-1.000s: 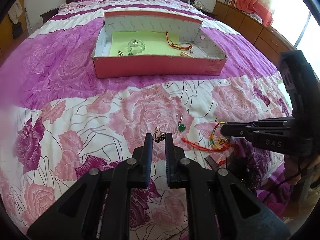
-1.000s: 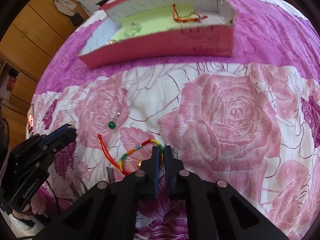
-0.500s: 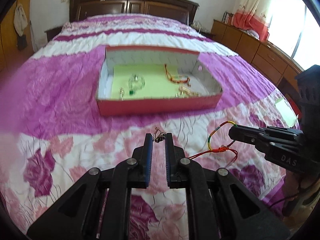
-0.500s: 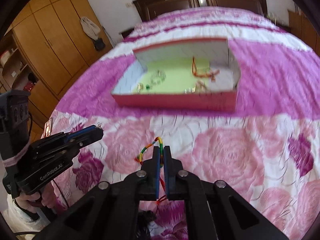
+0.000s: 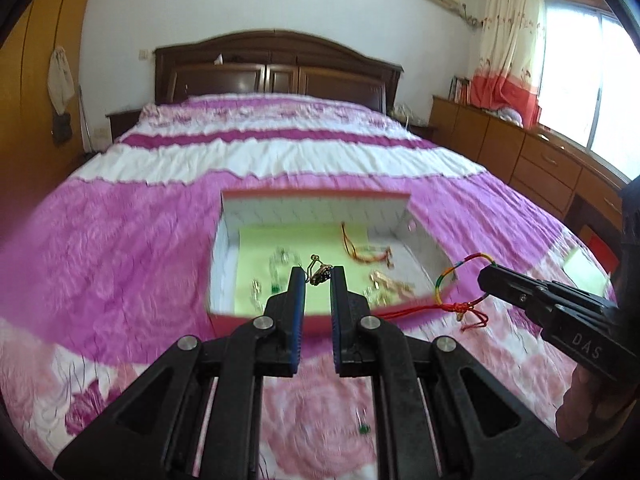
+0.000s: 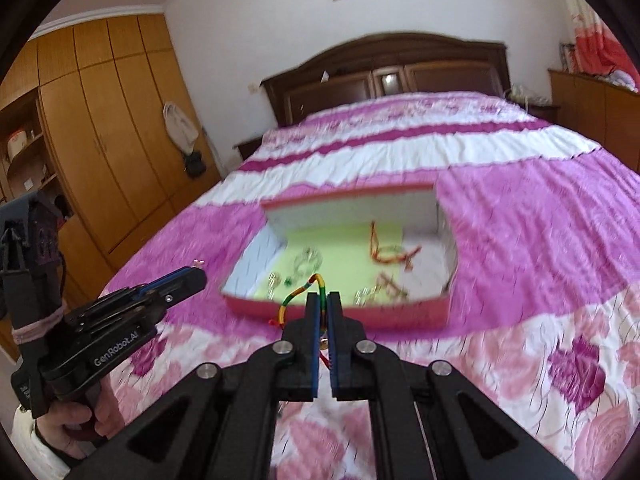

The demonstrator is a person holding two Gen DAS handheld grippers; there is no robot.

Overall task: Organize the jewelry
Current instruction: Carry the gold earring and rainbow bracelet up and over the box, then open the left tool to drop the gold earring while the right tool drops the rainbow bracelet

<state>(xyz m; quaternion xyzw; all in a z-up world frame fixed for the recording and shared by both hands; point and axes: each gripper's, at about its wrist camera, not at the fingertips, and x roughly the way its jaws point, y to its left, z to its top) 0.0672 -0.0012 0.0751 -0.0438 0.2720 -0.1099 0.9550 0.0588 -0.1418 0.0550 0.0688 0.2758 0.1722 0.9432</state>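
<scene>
Left claw (image 5: 317, 277), black w/ blue pads, is clamped on a small dark-and-gold earring (image 5: 320, 273); the piece sits between the fingertips w/ its hook sticking up to the left. In the left wrist view it lines up in front of the shallow red cardboard box w/ white inner walls and a pale green liner (image 5: 424, 236), which sits on the bed's pink-and-magenta rose-print quilt (image 5: 120, 240).

Right claw (image 6: 324, 300) is pinched tight on a multicolour braided cord bracelet w/ red tassel ends (image 6: 298, 294). The rainbow loop arcs up and left from the tips; a red strand and a small gold bead hang down between the fingers. From the left wrist view the same bracelet (image 5: 448, 280) dangles off the right claw (image 5: 486, 274), its red knot and tassel hanging clear of the quilt, just right of the box's near right corner.

Inside the box, on the liner: a red-orange cord bracelet (image 6: 384, 254) toward the back right, a clear crystal bracelet (image 6: 308, 258) at left, gold pieces (image 6: 390, 286) near the front right, plus some small silvery and green bits by the front left, too blurred to tell apart.

A small green-bead earring (image 5: 363, 428) lies on the quilt below the left claw's right finger. A hand (image 6: 76, 416) grips the left claw's handle.
</scene>
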